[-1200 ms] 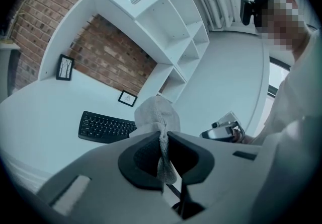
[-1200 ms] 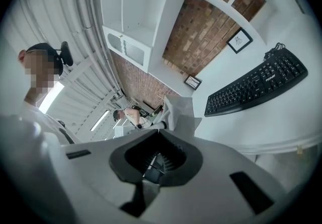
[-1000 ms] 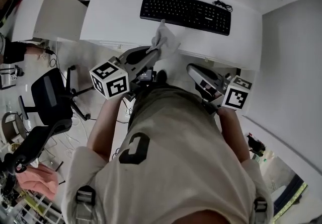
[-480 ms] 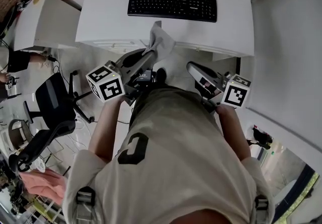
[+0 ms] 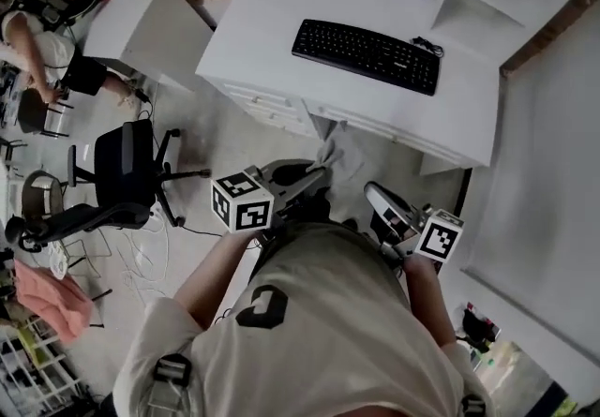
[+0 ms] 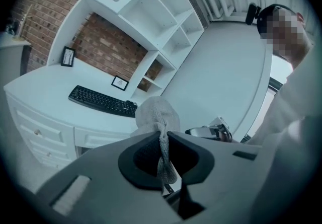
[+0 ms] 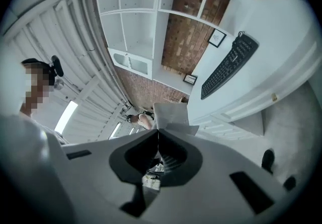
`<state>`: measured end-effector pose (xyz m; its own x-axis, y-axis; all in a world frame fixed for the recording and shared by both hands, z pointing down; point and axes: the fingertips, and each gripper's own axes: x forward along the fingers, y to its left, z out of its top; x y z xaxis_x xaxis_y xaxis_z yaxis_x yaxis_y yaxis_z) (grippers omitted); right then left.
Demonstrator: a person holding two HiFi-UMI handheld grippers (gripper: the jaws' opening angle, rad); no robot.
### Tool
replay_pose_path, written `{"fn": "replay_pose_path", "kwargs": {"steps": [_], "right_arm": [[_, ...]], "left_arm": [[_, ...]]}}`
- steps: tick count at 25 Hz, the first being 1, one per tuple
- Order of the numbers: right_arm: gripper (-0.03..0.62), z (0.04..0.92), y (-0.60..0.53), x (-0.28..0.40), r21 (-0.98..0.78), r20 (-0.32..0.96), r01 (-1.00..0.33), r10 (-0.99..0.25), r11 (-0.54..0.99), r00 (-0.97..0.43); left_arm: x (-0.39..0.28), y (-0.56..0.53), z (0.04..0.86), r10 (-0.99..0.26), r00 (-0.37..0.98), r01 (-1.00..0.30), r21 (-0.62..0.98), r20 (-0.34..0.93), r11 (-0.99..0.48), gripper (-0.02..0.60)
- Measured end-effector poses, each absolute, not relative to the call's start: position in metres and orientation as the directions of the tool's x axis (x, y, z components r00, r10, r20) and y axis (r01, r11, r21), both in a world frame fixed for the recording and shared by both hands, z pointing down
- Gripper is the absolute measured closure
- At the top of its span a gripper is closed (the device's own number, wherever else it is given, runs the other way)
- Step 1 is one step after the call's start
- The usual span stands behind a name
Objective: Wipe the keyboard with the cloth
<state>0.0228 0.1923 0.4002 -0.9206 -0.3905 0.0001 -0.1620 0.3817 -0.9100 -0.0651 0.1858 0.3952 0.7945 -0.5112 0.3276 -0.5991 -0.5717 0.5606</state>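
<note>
Two grippers hang well short of the desk (image 5: 258, 36) in the head view, with the keyboard (image 5: 366, 54) far off on it and the cloth (image 5: 337, 155) drooping from the left gripper (image 5: 322, 173). The left gripper view shows its jaws pinched tight on a bunched fold of that soft, light cloth, a sound hold I'd say. The right gripper view shows the right gripper (image 7: 157, 131) closed on nothing.
</note>
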Motion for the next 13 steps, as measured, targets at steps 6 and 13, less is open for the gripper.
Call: {"fn": "replay_pose_path", "kwargs": {"steps": [6, 13], "right_arm": [[0.589, 0.424, 0.201, -0.027, -0.921, -0.019, -0.071, -0.227, 0.383, -0.974], [0.589, 0.433, 0.195, -0.084, -0.892, 0.004, -0.090, -0.191, 0.444, -0.982]], "left_arm": [[-0.099, 0.213, 0.422, -0.567, 0.704, -0.704, 0.522, 0.427, -0.481, 0.558], [-0.158, 0.215, 0.428, -0.646, 0.641, -0.757, 0.484, 0.415, -0.440, 0.558]]}}
